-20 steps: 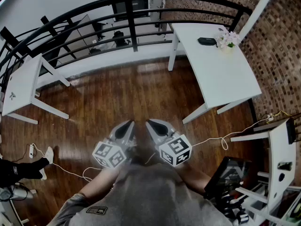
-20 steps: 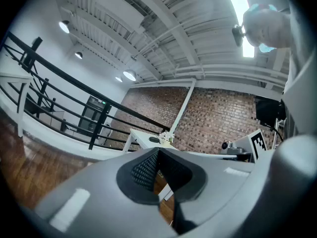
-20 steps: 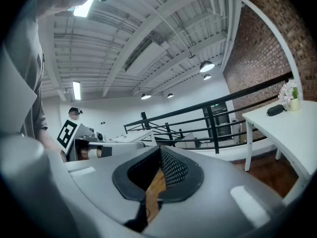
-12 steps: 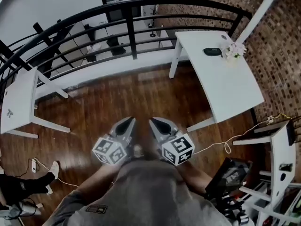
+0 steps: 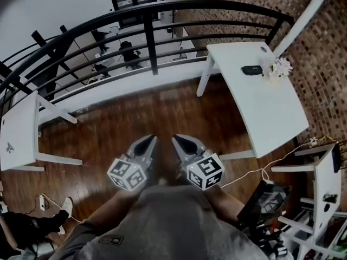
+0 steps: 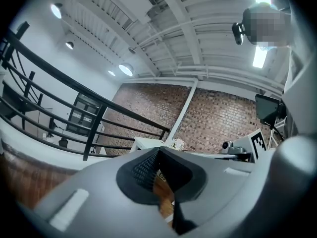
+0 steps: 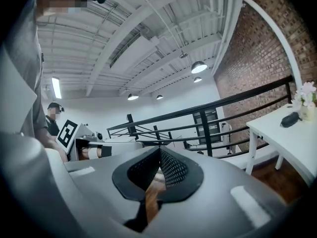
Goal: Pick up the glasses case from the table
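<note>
- Fingers (image 6: 141, 170) of the left gripper (image 5: 151, 138) are closed tip to tip with nothing between them. The right gripper (image 5: 174, 138) has its fingers (image 7: 173, 168) closed and empty as well.
- Near the far end of a white surface (image 5: 271, 112), at the upper right of the head view, the glasses case (image 5: 252, 70) lies flat. It is dark and oblong, and well apart from both grippers.
- Just beside the case, on the side toward the brick wall (image 5: 320, 47), stands a small bunch of pale flowers (image 5: 278, 67). Whether the two touch cannot be told.
- In the right gripper view the case and the flowers sit at the far right edge, off to the side of the closed fingers rather than in line with them.
- A black railing (image 5: 162, 7) curves across the scene beyond the surface's far end, and a wooden floor (image 5: 135, 112) lies between the surface and the grippers.
- Both grippers are side by side close to the person's grey shirt (image 5: 162, 221), their tips near each other and pointing forward. Each one's marker cube (image 5: 127, 173) is at the end nearer the person.
- A white cable (image 5: 255, 169) trails over the floor by the surface's near leg.
- At the left edge stands another white table (image 5: 16, 137), and a second person's legs (image 5: 27, 226) show in the lower left corner.
</note>
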Tool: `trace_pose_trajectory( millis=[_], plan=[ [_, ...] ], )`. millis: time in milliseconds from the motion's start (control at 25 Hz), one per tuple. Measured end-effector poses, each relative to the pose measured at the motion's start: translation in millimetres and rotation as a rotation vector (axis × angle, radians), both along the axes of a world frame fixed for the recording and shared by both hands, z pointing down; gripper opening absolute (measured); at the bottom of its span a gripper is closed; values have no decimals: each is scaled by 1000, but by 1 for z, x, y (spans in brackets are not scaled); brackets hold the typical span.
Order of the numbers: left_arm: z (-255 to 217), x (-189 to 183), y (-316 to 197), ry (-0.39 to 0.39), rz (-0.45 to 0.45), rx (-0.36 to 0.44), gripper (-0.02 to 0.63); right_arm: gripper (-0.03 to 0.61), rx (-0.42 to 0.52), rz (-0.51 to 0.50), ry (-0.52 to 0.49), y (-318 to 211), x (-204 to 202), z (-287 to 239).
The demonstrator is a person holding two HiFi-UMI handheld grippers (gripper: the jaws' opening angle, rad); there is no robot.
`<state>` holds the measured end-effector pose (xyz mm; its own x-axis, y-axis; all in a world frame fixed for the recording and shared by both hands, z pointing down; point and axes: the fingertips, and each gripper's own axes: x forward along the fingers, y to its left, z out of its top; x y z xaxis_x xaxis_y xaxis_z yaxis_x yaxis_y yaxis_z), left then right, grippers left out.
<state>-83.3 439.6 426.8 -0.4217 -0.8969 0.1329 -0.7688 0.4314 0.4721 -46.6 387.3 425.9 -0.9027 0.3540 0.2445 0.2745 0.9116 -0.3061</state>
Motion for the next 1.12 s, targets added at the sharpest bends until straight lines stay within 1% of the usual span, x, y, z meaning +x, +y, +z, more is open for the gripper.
trace_pose_trajectory(
  millis=[280,360,480,640,960,1120],
  plan=[
    [1,-68,-59,-12,9,-14,0,9,-24,16,-21,-57,-64,2],
    [1,-83,-88,-20,27,-19,0,9,-21,30,-28,-85,-77,3],
    [-1,-103,-150,-28,73,-15,0,9,-13,75,-36,-143,-93,2],
    [-7,-123,-213,-20,181,-16,0,9,-18,185,-36,-199,-109,-4],
    [4,-127,-313,-2,421,-20,0,9,-32,411,-22,-281,-111,7],
    [9,-131,-356,7,567,-19,0,9,-19,551,-14,-318,-113,12]
  ],
)
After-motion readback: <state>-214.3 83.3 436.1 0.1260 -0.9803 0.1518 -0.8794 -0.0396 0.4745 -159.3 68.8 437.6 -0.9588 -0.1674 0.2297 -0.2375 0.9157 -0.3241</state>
